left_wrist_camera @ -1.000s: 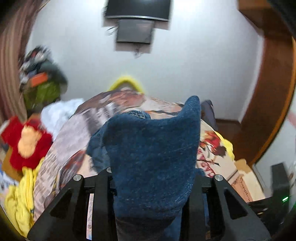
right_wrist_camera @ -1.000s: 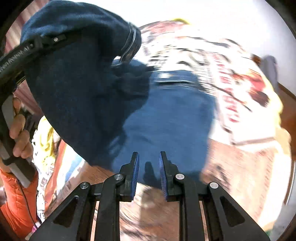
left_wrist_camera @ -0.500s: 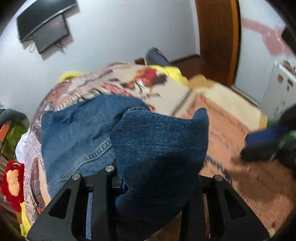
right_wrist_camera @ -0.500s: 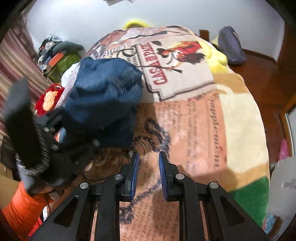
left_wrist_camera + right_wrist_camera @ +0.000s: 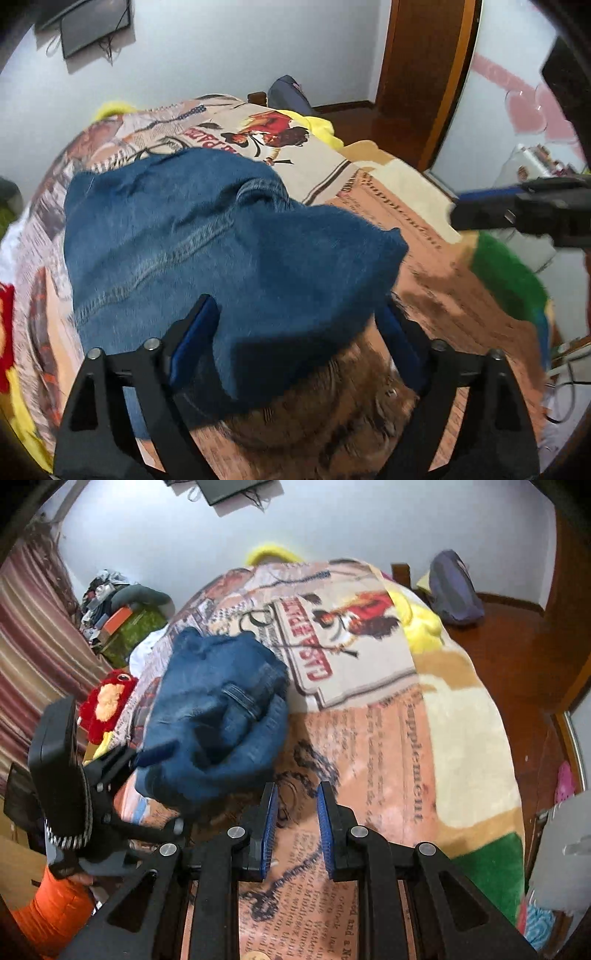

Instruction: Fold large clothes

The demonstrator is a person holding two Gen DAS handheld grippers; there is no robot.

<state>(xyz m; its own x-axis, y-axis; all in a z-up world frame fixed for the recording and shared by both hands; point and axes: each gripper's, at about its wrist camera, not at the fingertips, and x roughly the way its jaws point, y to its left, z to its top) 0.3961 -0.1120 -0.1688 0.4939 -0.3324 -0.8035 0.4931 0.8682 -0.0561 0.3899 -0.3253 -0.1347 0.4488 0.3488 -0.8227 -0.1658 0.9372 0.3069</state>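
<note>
While your left hand-held gripper (image 5: 295, 354) gapes around the jeans (image 5: 207, 236) bunched on the bed (image 5: 424, 738) and the right hand-held gripper (image 5: 294, 830) stands empty, part-open, that loose fold may slump.

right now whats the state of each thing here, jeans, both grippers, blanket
jeans: bunched in a heap on the bed, not folded flat
left gripper: open, jaws spread wide, denim draped between them
right gripper: open, empty, above the blanket
blanket: spread over the bed, under the jeans
</note>
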